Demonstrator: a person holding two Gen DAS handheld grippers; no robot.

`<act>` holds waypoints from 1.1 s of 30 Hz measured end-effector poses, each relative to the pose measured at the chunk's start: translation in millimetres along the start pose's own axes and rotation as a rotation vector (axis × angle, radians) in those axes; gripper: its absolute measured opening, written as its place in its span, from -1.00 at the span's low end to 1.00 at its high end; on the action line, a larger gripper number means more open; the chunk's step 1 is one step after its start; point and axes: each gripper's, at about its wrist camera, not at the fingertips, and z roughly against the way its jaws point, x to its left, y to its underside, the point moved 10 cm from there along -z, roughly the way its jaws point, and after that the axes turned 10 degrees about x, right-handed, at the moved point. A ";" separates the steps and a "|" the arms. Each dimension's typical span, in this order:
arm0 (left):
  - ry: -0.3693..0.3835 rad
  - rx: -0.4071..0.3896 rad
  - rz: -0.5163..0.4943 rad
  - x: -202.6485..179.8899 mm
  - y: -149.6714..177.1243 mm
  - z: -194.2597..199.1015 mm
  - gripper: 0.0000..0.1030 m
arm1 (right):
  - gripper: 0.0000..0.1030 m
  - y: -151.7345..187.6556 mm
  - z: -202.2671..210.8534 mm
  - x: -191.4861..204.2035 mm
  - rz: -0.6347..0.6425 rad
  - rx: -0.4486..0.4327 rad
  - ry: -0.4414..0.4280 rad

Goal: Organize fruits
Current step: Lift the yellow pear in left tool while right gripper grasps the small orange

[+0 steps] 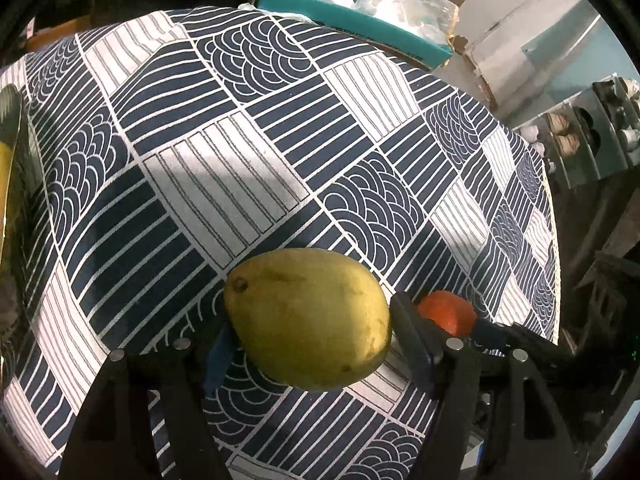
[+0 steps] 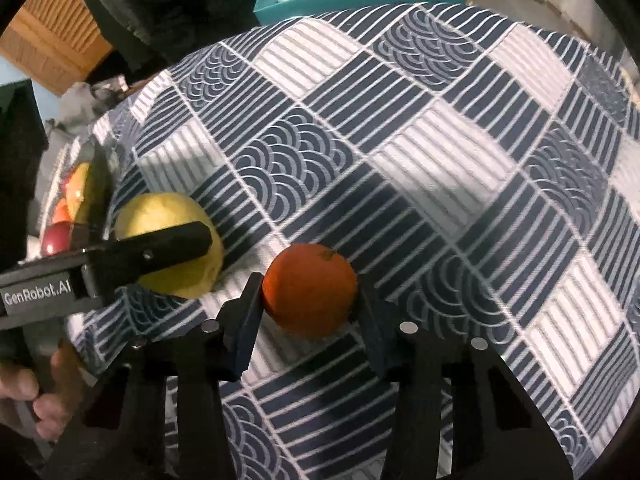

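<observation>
Plate (image 2: 86,184): at the far left edge of my right wrist view I see a dark rim with several fruits (image 2: 66,208) behind it, red, orange and yellow; partly hidden by the left gripper's body.
Left gripper (image 1: 310,334): I read it as spread around the mango (image 1: 308,320). In my left wrist view the right finger (image 1: 412,340) sits against the mango's side, while the blue pad of the left finger (image 1: 218,360) appears to stand just off it. I report it as not gripping.
Mango: yellow-green, lying on the worktop (image 1: 240,140), stem end toward the left, between the left gripper's fingers.
Hand (image 2: 36,392): bare fingers of a person hold the left gripper's handle, lower left of my right wrist view.
Right gripper (image 2: 310,296): clenched on the orange (image 2: 310,290); both fingers press its sides.
Orange: resting on the worktop just to the right of the mango, near but apart from it, stem scar up.
Worktop: covered with a navy-and-white patterned cloth (image 2: 440,140).
Teal box (image 1: 352,16): beyond the worktop's far edge, holding plastic bags.
</observation>
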 end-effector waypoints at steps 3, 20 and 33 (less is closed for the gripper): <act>-0.019 -0.003 -0.011 -0.8 -1.5 -0.1 0.43 | -0.15 0.9 8.3 -16.5 -0.018 -0.020 0.070; -0.142 -0.059 -0.123 -7.6 4.1 6.9 0.41 | -0.16 -7.9 47.4 -51.1 -0.046 -0.132 0.251; -0.185 -0.171 -0.192 -17.8 4.3 54.5 0.41 | -0.16 -13.9 76.7 -41.3 -0.022 -0.192 0.304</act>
